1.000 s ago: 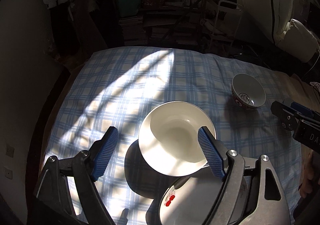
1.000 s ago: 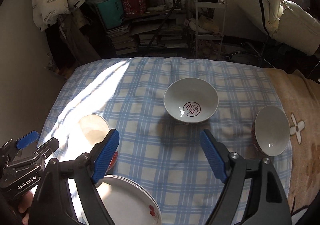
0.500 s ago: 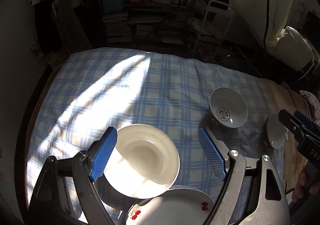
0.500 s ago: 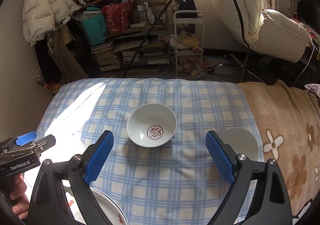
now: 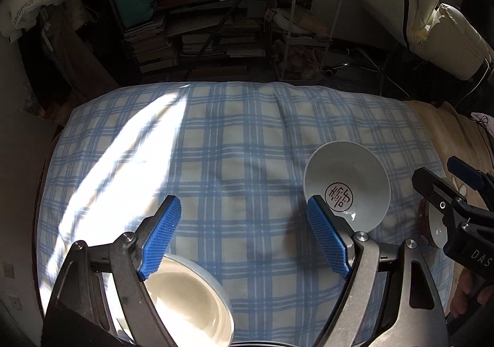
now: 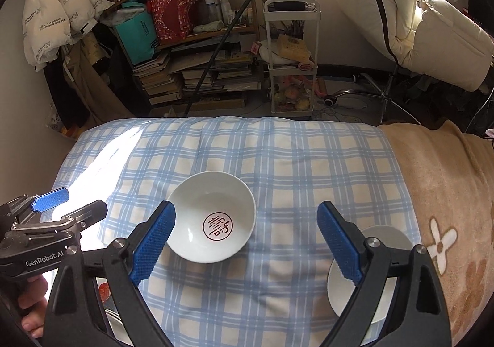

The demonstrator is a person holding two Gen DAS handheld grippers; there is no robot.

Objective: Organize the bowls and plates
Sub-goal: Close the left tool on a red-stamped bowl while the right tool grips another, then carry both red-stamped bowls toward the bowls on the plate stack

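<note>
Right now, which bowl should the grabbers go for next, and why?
Probably the right gripper should ease down onto the bowl with the red mark. That bowl sits alone on the checked cloth, just ahead between the wide-open fingers. The left gripper is open too, with only cloth between its fingers.

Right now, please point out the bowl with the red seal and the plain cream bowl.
Bowl with the red seal (image 6: 213,217): right wrist view, inner wall above the seal.
Plain cream bowl (image 5: 191,310): left wrist view, sunlit inside.
</note>
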